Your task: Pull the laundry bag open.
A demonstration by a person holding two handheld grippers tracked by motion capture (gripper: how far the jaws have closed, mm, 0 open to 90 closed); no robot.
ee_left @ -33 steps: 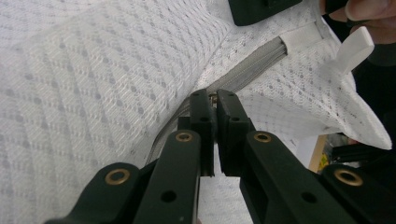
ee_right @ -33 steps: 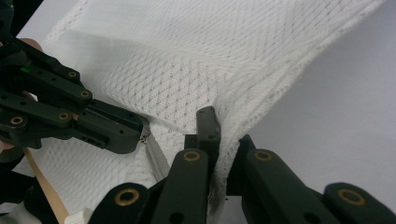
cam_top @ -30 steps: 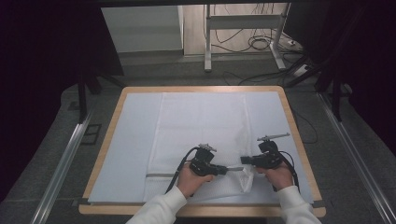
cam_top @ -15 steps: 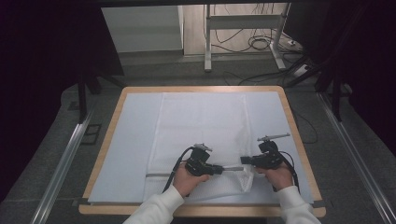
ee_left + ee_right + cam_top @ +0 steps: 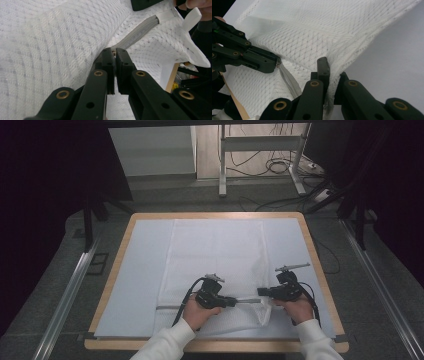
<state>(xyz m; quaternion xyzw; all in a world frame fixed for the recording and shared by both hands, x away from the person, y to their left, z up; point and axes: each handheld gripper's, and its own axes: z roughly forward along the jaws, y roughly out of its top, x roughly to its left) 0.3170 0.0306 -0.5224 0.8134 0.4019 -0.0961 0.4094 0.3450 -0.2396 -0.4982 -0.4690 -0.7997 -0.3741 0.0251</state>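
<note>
A white mesh bag [image 5: 215, 250] lies flat on the white mat [image 5: 140, 270], and its grey zipper [image 5: 247, 300] runs along the near edge. My left gripper [image 5: 234, 301] points right and is shut on the zipper pull [image 5: 114, 52]; the zipper tape [image 5: 140, 33] stretches away from its jaws [image 5: 115, 53]. My right gripper [image 5: 261, 293] points left and faces it. It is shut on the bag's mesh fabric [image 5: 337, 50] at the corner, which is lifted and pulled taut around the jaws [image 5: 329, 67]. The left gripper [image 5: 268, 65] sits at the zipper [image 5: 289, 80] in the right gripper view.
The mat covers a table with a wooden rim [image 5: 320, 270]. Metal rails [image 5: 70, 290] run along the floor on both sides. A white stand [image 5: 222, 165] and cables [image 5: 280, 167] are beyond the far edge. Dark curtains hang left and right.
My left gripper has shifted slightly to the left along the zipper. The right gripper has stayed where it was, still holding the bag's corner.
</note>
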